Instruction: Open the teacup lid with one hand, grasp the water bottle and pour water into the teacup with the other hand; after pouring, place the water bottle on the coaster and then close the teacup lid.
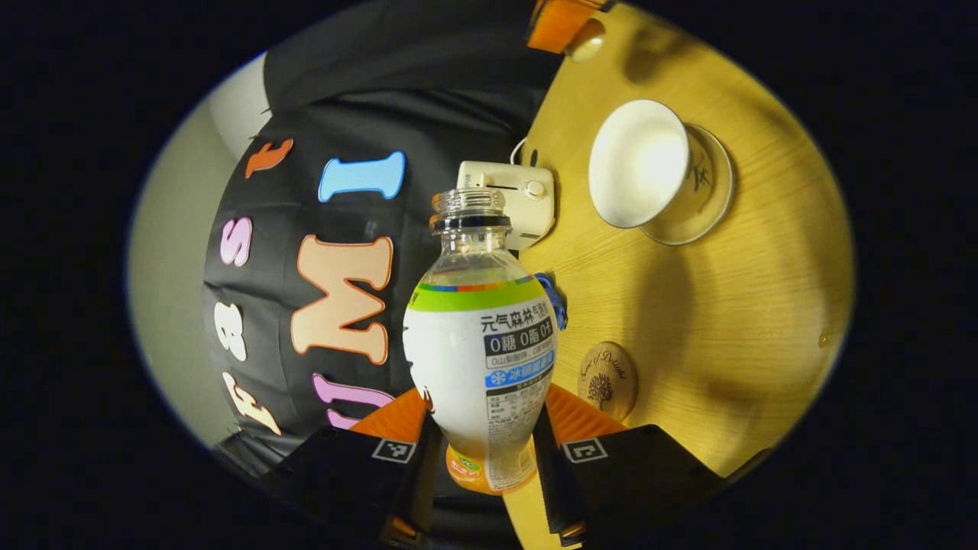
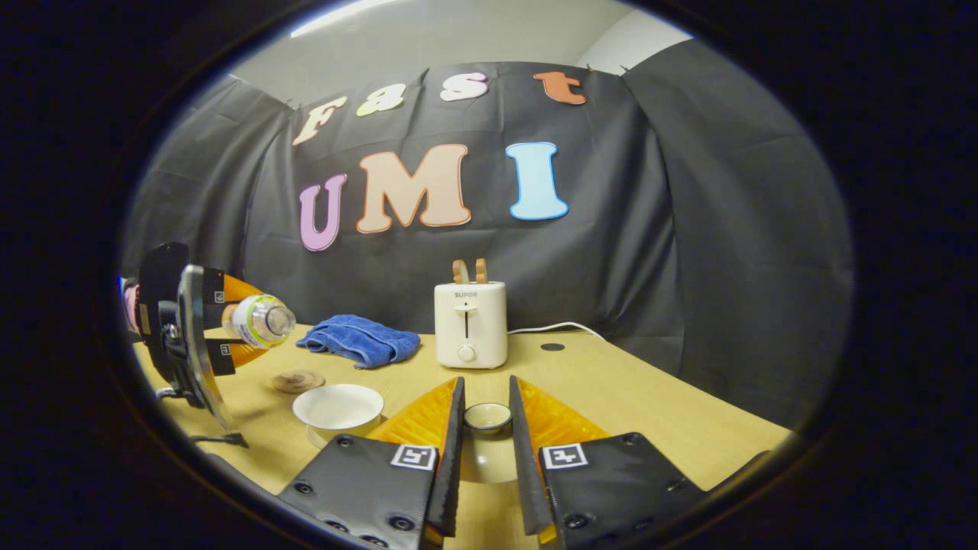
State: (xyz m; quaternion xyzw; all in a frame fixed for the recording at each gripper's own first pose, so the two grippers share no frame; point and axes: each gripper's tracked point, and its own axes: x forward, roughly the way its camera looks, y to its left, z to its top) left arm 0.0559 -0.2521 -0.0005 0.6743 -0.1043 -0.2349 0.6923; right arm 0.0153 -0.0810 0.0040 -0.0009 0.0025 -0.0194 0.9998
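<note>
Lid (image 2: 487, 418) between right tongs (image 2: 486, 489); toaster (image 2: 470, 324), towel (image 2: 359, 339) behind teacup (image 2: 338, 407).

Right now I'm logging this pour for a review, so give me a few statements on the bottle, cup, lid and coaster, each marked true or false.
1. The left gripper is shut on the water bottle. True.
2. The bottle wears its cap. False: its neck is open.
3. The teacup is covered. False: it stands open, and the right gripper holds the lid.
4. The bottle stands on the coaster. False: the coaster is bare and the bottle is held tilted in the air.
5. A blue towel lies beside the toaster. True.
</note>
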